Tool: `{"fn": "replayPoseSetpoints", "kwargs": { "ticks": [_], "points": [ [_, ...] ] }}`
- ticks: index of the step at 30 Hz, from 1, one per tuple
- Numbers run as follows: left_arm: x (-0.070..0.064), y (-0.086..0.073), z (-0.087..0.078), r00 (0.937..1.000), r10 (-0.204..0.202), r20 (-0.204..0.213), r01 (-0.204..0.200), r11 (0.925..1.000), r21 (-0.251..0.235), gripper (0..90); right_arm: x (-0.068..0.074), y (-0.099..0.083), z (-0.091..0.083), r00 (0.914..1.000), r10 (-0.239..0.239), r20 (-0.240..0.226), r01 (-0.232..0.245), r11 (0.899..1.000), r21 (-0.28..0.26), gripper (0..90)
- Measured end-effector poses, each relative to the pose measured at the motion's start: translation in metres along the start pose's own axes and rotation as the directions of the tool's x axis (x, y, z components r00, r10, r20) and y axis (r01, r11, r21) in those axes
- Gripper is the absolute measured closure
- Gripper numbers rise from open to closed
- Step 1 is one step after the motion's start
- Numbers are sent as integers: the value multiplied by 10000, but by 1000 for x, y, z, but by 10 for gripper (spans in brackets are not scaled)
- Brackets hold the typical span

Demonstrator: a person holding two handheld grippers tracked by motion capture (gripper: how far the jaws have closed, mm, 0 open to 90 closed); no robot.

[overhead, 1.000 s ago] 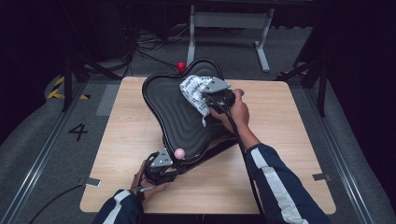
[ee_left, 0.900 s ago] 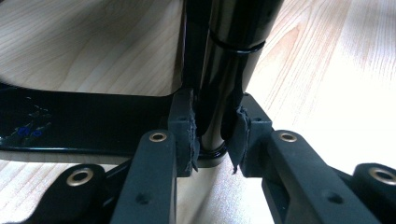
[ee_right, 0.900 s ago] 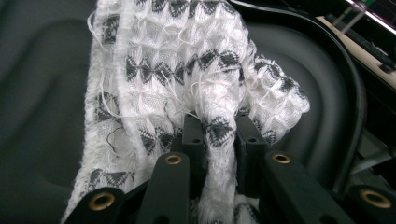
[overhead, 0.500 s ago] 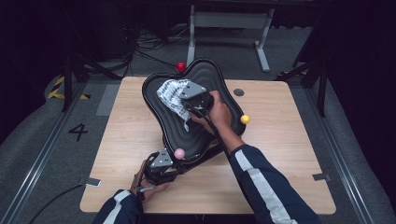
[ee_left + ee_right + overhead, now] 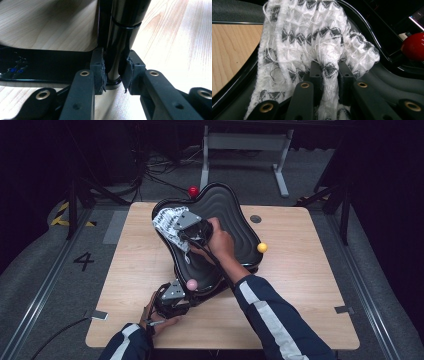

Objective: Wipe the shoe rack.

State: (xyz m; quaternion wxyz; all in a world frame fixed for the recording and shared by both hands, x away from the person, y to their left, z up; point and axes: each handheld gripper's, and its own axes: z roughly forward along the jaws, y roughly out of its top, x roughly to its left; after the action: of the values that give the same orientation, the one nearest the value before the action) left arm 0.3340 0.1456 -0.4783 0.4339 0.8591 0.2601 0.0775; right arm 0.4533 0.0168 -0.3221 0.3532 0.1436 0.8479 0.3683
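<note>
Wiping step in hand: my right tongs (image 5: 186,231) pinch the cloth (image 5: 312,50) on the tray (image 5: 235,220); my left tongs (image 5: 113,73) clamp its leg (image 5: 120,37). Next, I judge, another steady pass.

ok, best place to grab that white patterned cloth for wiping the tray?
Pinch a raised fold of the cloth, coming from above along the tray surface. It lies bunched and soft, so folds stand up; the right gripper is shut on one such fold.
</note>
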Motion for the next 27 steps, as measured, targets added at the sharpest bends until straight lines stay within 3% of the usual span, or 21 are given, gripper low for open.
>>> {"fn": "replayPoseSetpoints", "kwargs": {
  "ticks": [3, 5, 17, 18, 27],
  "points": [
    [0, 0, 0, 10000, -55, 24, 55, 10000, -1, 723, -5, -1, 0, 10000, -76, 62, 76, 10000, 58, 786],
    [0, 0, 0, 10000, -45, 11, 45, 10000, 11, 723, -10, -4, 0, 9999, 112, -3, -112, 9999, 45, 787],
    [0, 0, 0, 10000, -49, 41, 49, 10000, -17, 723, -47, -28, -3, 9957, 708, 591, -732, 9965, 399, 787],
    [0, 0, 0, 10000, -26, 43, 27, 10000, -41, 724, -55, -31, -2, 9944, 757, 737, -798, 9954, 534, 787],
    [0, 0, 0, 10000, -36, 63, 37, 10000, -25, 723, -78, -42, -1, 9852, 1288, 1131, -1377, 9876, 751, 787]
  ]
}}
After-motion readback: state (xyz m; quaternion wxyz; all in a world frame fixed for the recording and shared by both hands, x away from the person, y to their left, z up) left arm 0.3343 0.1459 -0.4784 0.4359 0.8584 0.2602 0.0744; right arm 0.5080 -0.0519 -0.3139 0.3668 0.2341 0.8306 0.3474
